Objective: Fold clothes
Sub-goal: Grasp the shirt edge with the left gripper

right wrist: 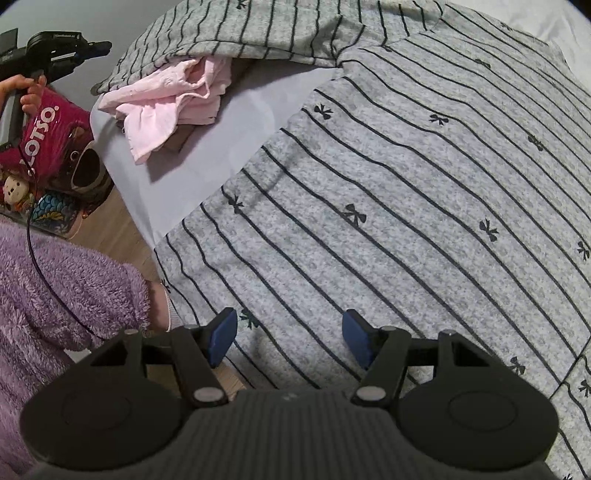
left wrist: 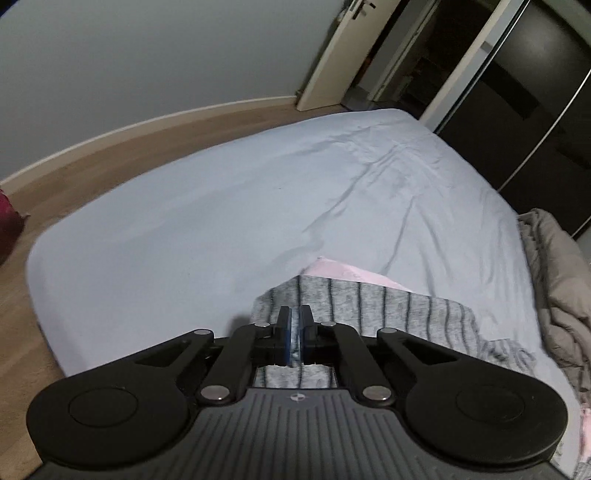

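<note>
Two claws, one striped top, one pink garment on one bed
Left claw (left wrist: 294,325) pinched closed on top (right wrist: 406,177); right claw (right wrist: 290,338) wide apart, empty, above it; pink garment (right wrist: 166,99) beside, bed (left wrist: 184,221)

Two claws are in view: the left claw (left wrist: 294,325) and the right claw (right wrist: 289,338). There are two grey striped garments with small black bows, one spread flat (right wrist: 406,192) and one bunched farther back (right wrist: 258,29). One pink garment (right wrist: 166,99) lies crumpled. There is one bed (left wrist: 184,221), one beige quilt (left wrist: 557,280), one door (left wrist: 343,51) and one pink Lotso bag (right wrist: 48,129).
</note>
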Demonstrator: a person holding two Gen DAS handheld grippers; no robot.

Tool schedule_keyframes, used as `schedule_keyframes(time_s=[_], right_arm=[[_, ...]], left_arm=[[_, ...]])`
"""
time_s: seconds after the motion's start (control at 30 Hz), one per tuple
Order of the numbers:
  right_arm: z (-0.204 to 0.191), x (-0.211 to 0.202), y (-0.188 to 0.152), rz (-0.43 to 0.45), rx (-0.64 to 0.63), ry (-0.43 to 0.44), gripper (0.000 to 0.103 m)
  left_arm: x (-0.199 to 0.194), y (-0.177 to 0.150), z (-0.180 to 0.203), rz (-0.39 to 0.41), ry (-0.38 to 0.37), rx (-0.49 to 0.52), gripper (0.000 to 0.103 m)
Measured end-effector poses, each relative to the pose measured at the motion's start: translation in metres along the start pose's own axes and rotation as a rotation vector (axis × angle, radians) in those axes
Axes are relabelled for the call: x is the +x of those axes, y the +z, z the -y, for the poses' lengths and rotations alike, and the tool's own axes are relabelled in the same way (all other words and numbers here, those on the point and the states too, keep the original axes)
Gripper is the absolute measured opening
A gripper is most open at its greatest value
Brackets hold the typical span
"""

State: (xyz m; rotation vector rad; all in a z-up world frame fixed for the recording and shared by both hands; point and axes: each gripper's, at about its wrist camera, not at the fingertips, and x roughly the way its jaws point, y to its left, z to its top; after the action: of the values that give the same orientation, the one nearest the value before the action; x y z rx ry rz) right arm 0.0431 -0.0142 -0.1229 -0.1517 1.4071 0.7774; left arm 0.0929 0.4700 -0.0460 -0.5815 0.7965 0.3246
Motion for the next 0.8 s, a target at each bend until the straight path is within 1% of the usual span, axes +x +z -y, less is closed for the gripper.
schedule_keyframes(time_s=[0.03, 0.07, 0.1, 0.13, 0.17, 0.2, 0.27, 0.33, 0.37, 0.4, 0.47, 0.5, 0.57, 0.67, 0.8], right_arm=[[-0.001, -0.001, -0.001, 0.004, -0.003, -0.002, 0.066], [-0.001, -0.002, -0.001, 0.008, -0.004, -0.002, 0.066], [-0.002, -0.003, -0.002, 0.012, -0.004, -0.003, 0.066], [-0.002, -0.004, -0.003, 0.015, -0.002, -0.004, 0.066], [-0.002, -0.005, -0.004, 0.019, 0.001, -0.004, 0.066], [-0.002, -0.006, -0.004, 0.022, 0.003, -0.003, 0.066], [-0.002, -0.007, -0.006, 0.026, 0.005, -0.003, 0.066], [-0.002, -0.008, -0.007, 0.030, 0.003, -0.005, 0.066], [-0.002, -0.009, -0.007, 0.030, 0.003, -0.006, 0.066], [-0.002, -0.009, -0.008, 0.031, 0.004, -0.008, 0.066], [-0.001, -0.010, -0.008, 0.034, 0.004, -0.012, 0.066], [-0.001, -0.010, -0.008, 0.036, 0.005, -0.015, 0.066], [0.000, -0.011, -0.008, 0.040, 0.000, -0.022, 0.066], [0.000, -0.013, -0.009, 0.044, -0.004, -0.025, 0.066], [-0.001, -0.013, -0.009, 0.046, -0.009, -0.023, 0.066]], left_arm=[[0.002, 0.000, -0.001, -0.009, 0.015, -0.009, 0.003], [0.006, -0.001, -0.004, -0.032, 0.021, -0.031, 0.005], [0.009, -0.002, -0.008, -0.057, 0.017, -0.049, 0.017], [0.010, -0.003, -0.010, -0.071, 0.022, -0.057, 0.025], [0.013, -0.004, -0.011, -0.078, 0.036, -0.061, 0.042], [0.014, -0.005, -0.013, -0.085, 0.049, -0.066, 0.048], [0.015, -0.008, -0.017, -0.099, 0.069, -0.074, 0.047], [0.018, -0.011, -0.021, -0.126, 0.058, -0.096, 0.047], [0.020, -0.013, -0.023, -0.142, 0.052, -0.109, 0.041], [0.021, -0.014, -0.024, -0.159, 0.043, -0.122, 0.027], [0.020, -0.016, -0.024, -0.176, 0.025, -0.135, 0.019], [0.018, -0.016, -0.023, -0.169, 0.028, -0.132, 0.012], [0.013, -0.014, -0.018, -0.145, 0.044, -0.117, 0.007], [0.000, -0.011, -0.007, -0.084, 0.056, -0.091, 0.005], [-0.023, -0.006, 0.023, 0.015, 0.039, -0.004, 0.004]])
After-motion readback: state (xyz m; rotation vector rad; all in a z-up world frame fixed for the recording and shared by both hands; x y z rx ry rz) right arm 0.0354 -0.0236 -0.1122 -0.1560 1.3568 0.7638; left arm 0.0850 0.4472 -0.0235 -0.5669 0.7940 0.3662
